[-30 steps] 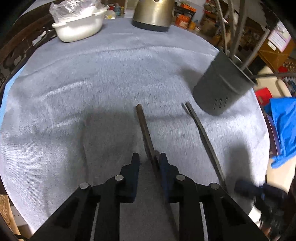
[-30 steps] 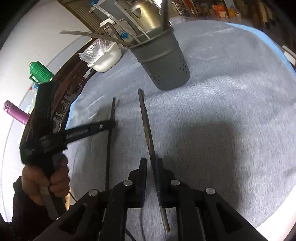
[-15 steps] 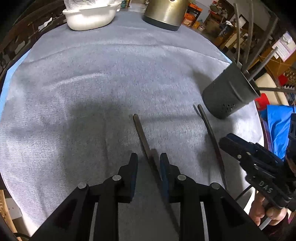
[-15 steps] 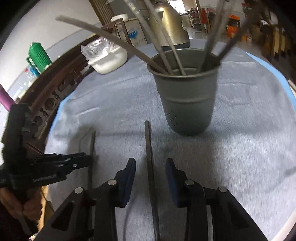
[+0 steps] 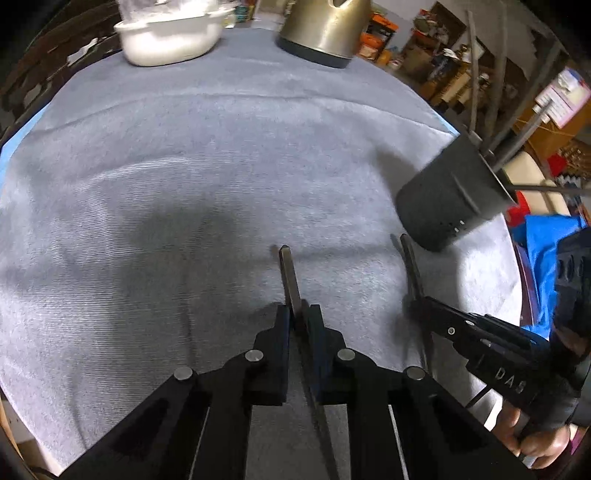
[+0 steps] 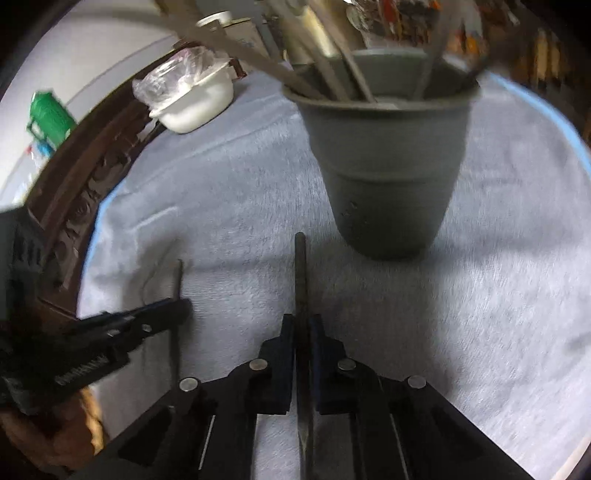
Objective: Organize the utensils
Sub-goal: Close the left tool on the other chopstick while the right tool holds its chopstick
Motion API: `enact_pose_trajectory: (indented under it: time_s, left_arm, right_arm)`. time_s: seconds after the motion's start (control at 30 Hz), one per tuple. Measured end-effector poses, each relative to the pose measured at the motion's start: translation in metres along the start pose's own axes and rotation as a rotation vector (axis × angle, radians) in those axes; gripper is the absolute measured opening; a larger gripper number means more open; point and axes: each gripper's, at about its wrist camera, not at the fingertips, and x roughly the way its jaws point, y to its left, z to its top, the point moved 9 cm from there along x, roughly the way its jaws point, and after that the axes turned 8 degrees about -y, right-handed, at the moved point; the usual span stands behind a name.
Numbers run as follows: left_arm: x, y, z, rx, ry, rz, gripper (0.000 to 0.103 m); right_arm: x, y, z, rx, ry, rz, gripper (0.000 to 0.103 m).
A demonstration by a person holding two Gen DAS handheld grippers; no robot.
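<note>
Two flat utensils, two tongs

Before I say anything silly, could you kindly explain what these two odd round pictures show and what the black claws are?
No robot here: a person holds a two-finger gripper in each hand, and each gripper carries a fisheye camera that looks along its fingers. One picture is the left gripper's view, the other the right's.

The left gripper is closed on a flat metal utensil. The right gripper is closed on a second utensil. Both utensils sit low over the grey cloth; whether they touch it is unclear.

Just ahead stands a grey holder with several utensils already leaning in it. Further back are a white bowl under plastic wrap and a metal kettle.
</note>
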Motion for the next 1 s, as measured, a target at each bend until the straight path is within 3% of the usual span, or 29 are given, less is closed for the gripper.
enact_pose_trajectory:
  time_s: [0.3,0.57,1.0]
  left_arm:
    - [0.002,0.000,0.000,-0.010,0.034,-0.004,0.010]
    - [-0.018,0.027,-0.011,-0.062,0.033,-0.013,0.010]
    - [-0.027,0.036,-0.017,-0.069,0.005,-0.024,0.010]
  right_arm:
    - [-0.005,-0.003,-0.011,0.060,0.027,0.000,0.010]
    - [-0.007,-0.010,-0.010,0.071,0.018,0.028,0.010]
    - [-0.006,-0.007,-0.008,0.046,0.011,0.001,0.010]
